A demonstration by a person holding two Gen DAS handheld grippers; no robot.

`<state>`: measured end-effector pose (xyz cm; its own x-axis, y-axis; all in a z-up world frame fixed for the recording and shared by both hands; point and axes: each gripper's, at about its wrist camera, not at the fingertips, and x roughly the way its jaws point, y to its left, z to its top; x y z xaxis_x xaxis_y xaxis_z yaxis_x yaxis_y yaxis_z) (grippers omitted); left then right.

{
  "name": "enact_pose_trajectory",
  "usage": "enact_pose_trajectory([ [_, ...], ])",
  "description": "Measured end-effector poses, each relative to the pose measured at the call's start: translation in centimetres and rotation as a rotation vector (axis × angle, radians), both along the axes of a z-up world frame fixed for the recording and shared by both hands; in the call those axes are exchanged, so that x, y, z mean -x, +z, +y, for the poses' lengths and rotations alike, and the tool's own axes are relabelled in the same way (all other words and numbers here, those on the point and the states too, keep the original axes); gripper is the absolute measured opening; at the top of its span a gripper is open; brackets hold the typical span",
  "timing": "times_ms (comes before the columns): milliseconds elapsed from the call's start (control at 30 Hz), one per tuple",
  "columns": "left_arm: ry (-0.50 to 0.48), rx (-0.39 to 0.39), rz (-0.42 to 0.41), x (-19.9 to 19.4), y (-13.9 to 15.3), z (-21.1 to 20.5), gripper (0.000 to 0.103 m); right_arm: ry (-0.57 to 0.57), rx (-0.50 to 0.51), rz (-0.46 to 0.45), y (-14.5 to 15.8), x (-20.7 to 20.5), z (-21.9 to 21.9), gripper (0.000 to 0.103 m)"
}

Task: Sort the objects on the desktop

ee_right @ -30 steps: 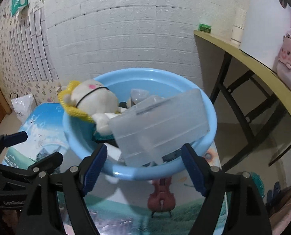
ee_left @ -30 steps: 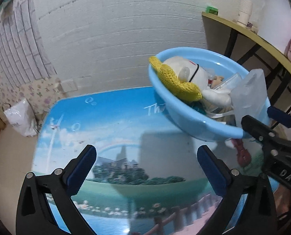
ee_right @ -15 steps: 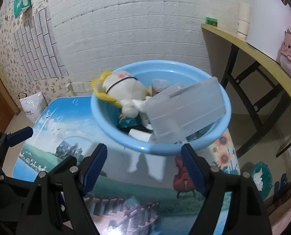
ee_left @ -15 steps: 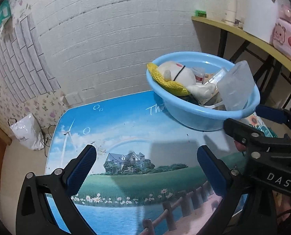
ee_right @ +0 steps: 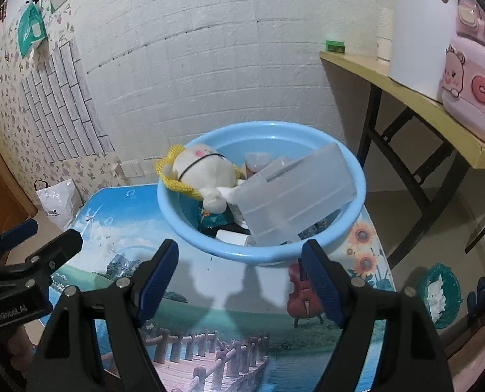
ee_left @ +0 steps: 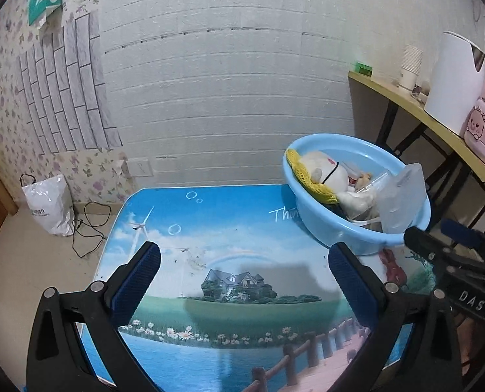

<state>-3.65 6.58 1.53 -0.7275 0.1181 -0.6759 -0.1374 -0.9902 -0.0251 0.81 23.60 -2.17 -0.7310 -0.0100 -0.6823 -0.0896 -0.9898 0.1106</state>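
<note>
Light-blue basin (ee_right: 357,176) at table's far corner — white plush toy (ee_right: 206,170), tilted translucent plastic box (ee_right: 294,192) piled inside

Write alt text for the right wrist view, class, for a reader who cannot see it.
A blue basin on a scenery-printed table holds a white plush toy, a translucent plastic box and smaller items. The right hand-held gripper is open and empty in front of it; the left hand-held gripper shows at the left edge.

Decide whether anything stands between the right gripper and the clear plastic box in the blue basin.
Only the round blue plastic basin's near rim; the right gripper could clear it from above to reach the clear plastic box.
</note>
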Motion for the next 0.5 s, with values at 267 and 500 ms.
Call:
enact_pose_trajectory([
  [267, -0.006, -0.016, -0.001, -0.2, 0.3, -0.4, 0.103, 0.006, -0.020, 0.027, 1.5, -0.8, -0.3, 0.079],
  [500, -0.006, -0.013, -0.029, -0.3, -0.4, -0.2, 0.103, -0.016, -0.018, 0.028, 1.5, -1.0, -0.1, 0.079],
])
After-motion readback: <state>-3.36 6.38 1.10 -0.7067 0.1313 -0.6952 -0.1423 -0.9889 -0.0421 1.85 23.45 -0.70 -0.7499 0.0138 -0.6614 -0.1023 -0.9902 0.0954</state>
